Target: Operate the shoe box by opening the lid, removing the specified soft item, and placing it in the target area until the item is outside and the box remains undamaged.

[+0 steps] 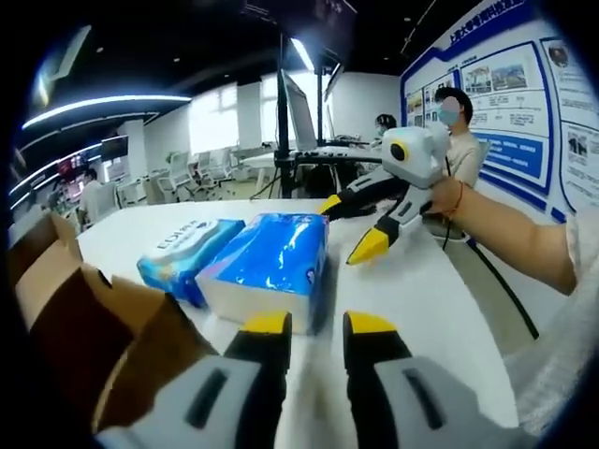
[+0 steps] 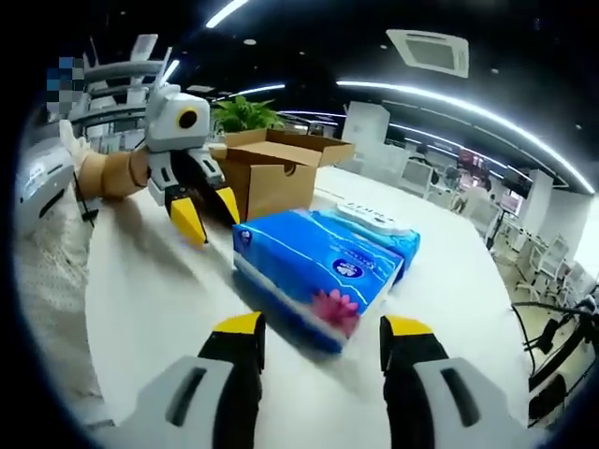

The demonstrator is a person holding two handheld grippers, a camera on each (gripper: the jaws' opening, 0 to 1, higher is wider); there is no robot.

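Observation:
A blue tissue pack (image 1: 267,267) (image 2: 318,271) lies on the white table (image 1: 412,309) (image 2: 150,299), touching a second, lighter blue tissue pack (image 1: 187,254) (image 2: 379,224) beside it. An open brown cardboard box (image 1: 84,327) (image 2: 276,173) stands with its flaps up. My left gripper (image 1: 318,327) is open, its yellow tips just short of the near tissue pack; it also appears as the left gripper (image 2: 201,213) in front of the box. My right gripper (image 2: 323,329) is open before the pack, and hangs as the right gripper (image 1: 351,229) above the table behind the packs.
A person's hand and arm (image 1: 505,224) hold the right gripper; another arm (image 2: 103,173) holds the left. A masked person (image 1: 459,131) stands by a wall poster. Office desks, chairs and a plant (image 2: 243,114) lie beyond the table.

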